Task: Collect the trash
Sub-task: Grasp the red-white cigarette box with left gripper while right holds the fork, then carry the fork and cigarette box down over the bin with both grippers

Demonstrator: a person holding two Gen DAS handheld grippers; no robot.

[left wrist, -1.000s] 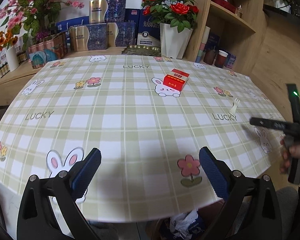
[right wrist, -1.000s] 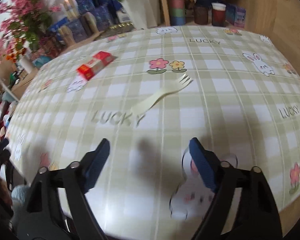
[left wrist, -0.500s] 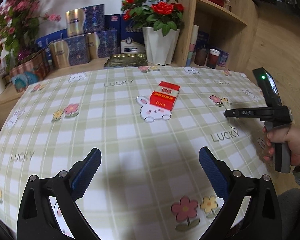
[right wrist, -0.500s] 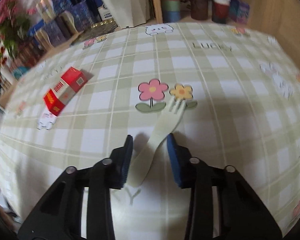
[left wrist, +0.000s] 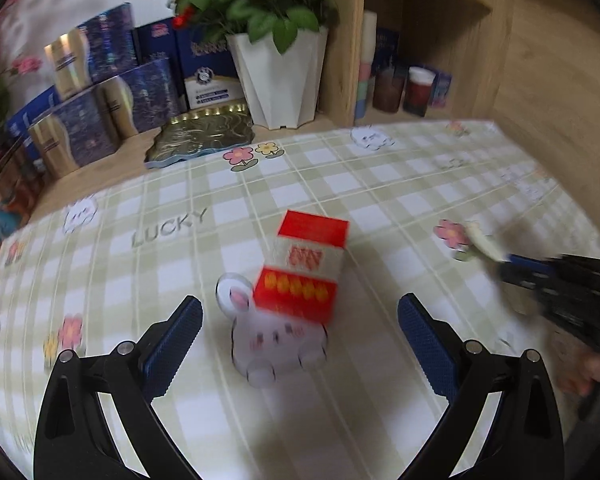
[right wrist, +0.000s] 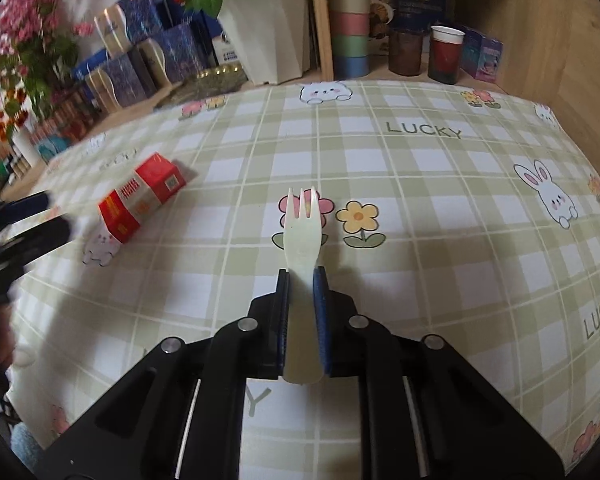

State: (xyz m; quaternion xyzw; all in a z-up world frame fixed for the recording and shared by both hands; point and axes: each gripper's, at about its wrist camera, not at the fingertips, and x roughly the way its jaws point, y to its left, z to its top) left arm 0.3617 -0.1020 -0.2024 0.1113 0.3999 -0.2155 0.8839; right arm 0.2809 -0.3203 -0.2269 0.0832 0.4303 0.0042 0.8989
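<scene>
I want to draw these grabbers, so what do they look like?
Both the left gripper and the right gripper are black plastic, with angular arms joined by round silver bolts. Each of the fingers carries a flat, ribbed dark blue pad. No cables or sleeves show.

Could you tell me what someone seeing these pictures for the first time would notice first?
Most likely the pale plastic fork, clamped by its handle in the right gripper, whose jaws have just been closing, its tines pointing away over a pink printed flower. Next, the red and white carton lying on a printed bunny ahead of the open left gripper. Behind the checked tablecloth, red roses in a white pot stand out.
</scene>
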